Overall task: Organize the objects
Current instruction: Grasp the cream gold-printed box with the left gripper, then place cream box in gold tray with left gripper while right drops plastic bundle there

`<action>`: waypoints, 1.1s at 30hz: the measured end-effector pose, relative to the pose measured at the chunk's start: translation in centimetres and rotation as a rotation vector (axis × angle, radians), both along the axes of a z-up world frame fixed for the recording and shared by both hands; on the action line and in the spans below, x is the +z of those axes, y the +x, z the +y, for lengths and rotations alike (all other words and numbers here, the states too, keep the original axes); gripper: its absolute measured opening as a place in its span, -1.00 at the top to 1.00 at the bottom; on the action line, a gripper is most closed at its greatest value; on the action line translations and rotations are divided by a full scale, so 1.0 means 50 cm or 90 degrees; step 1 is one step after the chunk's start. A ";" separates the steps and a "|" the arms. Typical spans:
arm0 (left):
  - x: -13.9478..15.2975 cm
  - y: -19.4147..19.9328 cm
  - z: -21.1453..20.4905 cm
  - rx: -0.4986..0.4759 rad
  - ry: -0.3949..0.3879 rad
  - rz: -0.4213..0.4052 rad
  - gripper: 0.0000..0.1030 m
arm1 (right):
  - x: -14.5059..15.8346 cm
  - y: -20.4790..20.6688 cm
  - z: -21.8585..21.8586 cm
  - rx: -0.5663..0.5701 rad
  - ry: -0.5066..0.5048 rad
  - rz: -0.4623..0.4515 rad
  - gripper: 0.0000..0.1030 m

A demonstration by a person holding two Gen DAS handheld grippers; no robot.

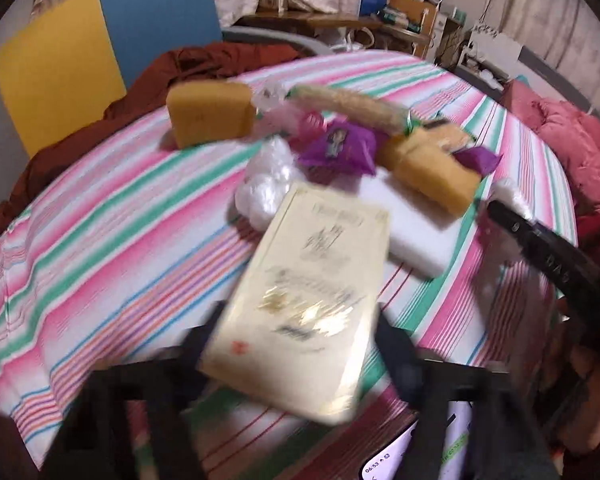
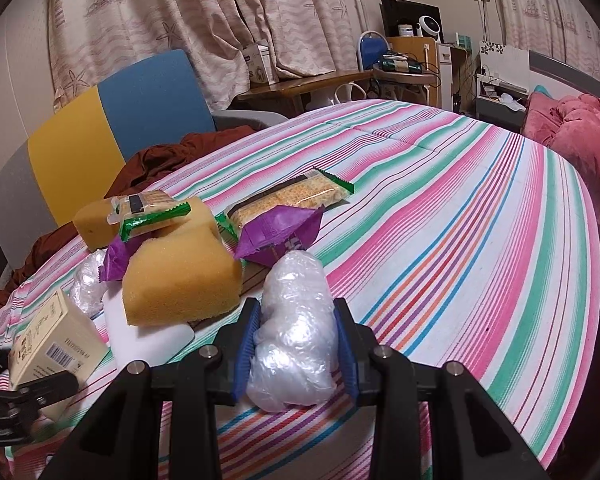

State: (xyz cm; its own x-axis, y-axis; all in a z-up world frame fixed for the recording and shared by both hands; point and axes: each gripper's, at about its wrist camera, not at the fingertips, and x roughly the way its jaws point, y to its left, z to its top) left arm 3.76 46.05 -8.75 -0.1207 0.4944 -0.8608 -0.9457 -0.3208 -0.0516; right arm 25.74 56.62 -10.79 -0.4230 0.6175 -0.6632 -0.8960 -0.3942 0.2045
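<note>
My left gripper (image 1: 296,328) is shut on a cream box (image 1: 300,292) with gold print, held over the striped cloth; the view is blurred. The box also shows in the right wrist view (image 2: 52,344). My right gripper (image 2: 296,344) is shut on a clear plastic bag bundle (image 2: 292,328) just above the cloth. A pile lies ahead: two yellow sponges (image 2: 180,280) (image 2: 96,220), a white foam block (image 2: 148,340), purple wrappers (image 2: 280,232), green-ended biscuit packs (image 2: 292,196) (image 2: 148,208) and another plastic bundle (image 2: 88,280).
The striped cloth (image 2: 460,220) stretches wide to the right of the pile. A brown garment (image 2: 172,156) and a blue and yellow chair (image 2: 112,120) are at the back left. Red bedding (image 2: 580,136) lies at the right, a cluttered desk (image 2: 380,72) behind.
</note>
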 end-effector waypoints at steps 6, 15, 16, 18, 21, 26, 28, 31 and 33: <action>0.003 0.017 -0.031 0.012 0.014 -0.004 -0.02 | -0.001 0.001 0.000 0.000 0.000 0.000 0.30; 0.047 0.019 -0.156 0.086 0.104 -0.038 -0.02 | 0.000 0.000 -0.002 -0.004 0.006 -0.010 0.30; 0.051 0.017 -0.178 0.101 0.112 -0.045 -0.02 | 0.001 0.001 -0.003 -0.005 0.007 -0.011 0.30; 0.060 0.016 -0.222 0.133 0.129 -0.058 -0.02 | 0.002 0.000 -0.003 -0.007 0.009 -0.014 0.30; 0.085 0.010 -0.289 0.172 0.159 -0.060 -0.02 | 0.004 -0.003 -0.005 -0.008 0.011 -0.019 0.30; 0.118 -0.014 -0.368 0.219 0.189 -0.047 -0.02 | 0.005 -0.007 -0.007 -0.009 0.016 -0.027 0.30; 0.129 -0.026 -0.401 0.237 0.197 -0.037 -0.02 | 0.007 -0.007 -0.008 -0.009 0.019 -0.028 0.30; 0.138 -0.051 -0.459 0.284 0.211 -0.031 -0.02 | 0.010 -0.007 -0.013 -0.007 0.027 -0.024 0.30; 0.136 -0.071 -0.503 0.327 0.209 -0.030 -0.02 | 0.014 -0.004 -0.018 -0.005 0.037 -0.016 0.30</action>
State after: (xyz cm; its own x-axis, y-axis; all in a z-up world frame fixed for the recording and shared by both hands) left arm 0.19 20.91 -1.96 -0.3797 0.6233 -0.6836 -0.6691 -0.6953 -0.2624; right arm 25.54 55.70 -10.08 -0.4016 0.6585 -0.6364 -0.9038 -0.3971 0.1595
